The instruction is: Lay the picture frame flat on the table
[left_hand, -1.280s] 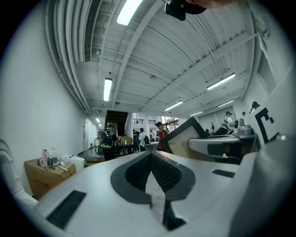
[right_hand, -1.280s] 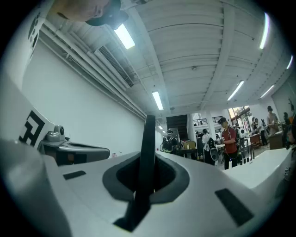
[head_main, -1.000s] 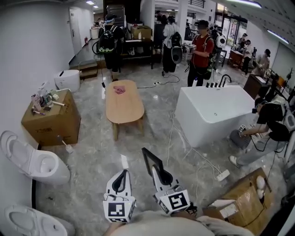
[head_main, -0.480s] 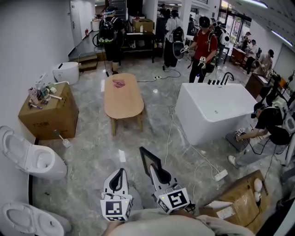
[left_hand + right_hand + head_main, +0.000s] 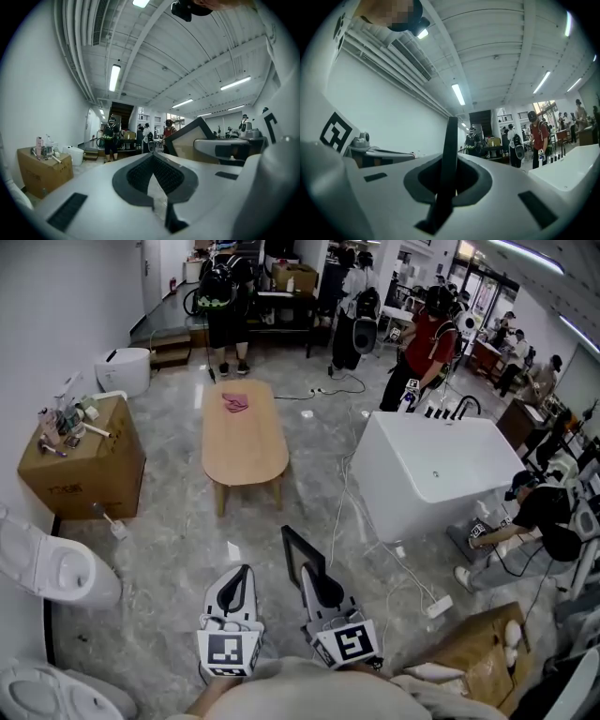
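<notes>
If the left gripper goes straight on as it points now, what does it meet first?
Probably the wooden table, with only bare floor before it; the left gripper might pass above it, since depth is unclear.

Both grippers are at the bottom centre of the head view, side by side, and they point level, toward the top of the picture. The left gripper (image 5: 243,574) has its jaws pressed together, with nothing between them. The right gripper (image 5: 309,576) is clamped on the thin edge of the frame (image 5: 302,554).
</notes>
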The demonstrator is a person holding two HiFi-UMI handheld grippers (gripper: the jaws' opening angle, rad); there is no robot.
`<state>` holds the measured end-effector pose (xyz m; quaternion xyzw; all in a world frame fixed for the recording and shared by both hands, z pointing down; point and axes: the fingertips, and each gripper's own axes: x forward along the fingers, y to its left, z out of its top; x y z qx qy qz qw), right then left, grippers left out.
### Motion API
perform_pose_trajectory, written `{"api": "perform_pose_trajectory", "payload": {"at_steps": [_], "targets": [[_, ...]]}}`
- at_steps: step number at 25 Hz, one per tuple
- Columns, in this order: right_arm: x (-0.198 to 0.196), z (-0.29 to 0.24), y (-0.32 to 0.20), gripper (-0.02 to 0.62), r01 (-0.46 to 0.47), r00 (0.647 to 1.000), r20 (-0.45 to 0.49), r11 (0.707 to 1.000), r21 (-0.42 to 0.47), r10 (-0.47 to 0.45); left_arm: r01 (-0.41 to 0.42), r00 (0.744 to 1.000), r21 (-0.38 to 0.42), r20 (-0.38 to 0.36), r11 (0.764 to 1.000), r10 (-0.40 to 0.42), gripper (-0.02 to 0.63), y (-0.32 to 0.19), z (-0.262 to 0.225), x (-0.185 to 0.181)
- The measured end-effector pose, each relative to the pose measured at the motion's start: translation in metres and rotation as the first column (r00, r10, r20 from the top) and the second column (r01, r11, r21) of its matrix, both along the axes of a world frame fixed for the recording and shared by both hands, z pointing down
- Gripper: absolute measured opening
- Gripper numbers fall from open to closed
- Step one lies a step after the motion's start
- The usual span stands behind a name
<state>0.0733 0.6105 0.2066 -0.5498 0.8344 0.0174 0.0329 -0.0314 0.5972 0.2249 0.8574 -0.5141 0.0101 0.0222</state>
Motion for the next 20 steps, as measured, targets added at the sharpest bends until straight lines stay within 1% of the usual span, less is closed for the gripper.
{"api": "perform_pose_trajectory", "payload": {"at_steps": [3,6,9,13,17,20], "targets": [[0.0,-0.007,-0.033,0.026,-0.032,0.999,0.016,0.999,0.012,0.032,-0.029,1.0,0.012,0.005,1.0,0.029,0.008,-0.038,-0.008,0.001],[-0.003,-0.014,-0.06,0.026,-0.059,0.998,0.03,0.998,0.022,0.058,-0.075,0.997,0.008,0.012,0.997,0.075,0.008,-0.068,-0.011,0.007],[-0.006,-0.016,-0.083,0.026,-0.087,0.996,0.037,0.995,0.037,0.086,-0.136,0.991,0.015,0.024,0.991,0.135,0.008,-0.093,-0.009,0.016],[-0.002,-0.007,-0.103,0.026,-0.139,0.989,0.045,0.99,0.03,0.138,-0.2,0.979,0.025,0.036,0.979,0.199,0.008,-0.12,-0.005,0.024],[-0.001,0.002,-0.115,0.026,-0.173,0.984,0.044,0.985,0.013,0.172,-0.225,0.974,0.01,0.039,0.974,0.224,0.008,-0.134,0.002,0.022],[-0.009,0.01,-0.123,0.026,-0.16,0.987,0.03,0.987,-0.007,0.16,-0.209,0.977,-0.02,0.026,0.978,0.21,0.008,-0.139,0.011,0.01]]}}
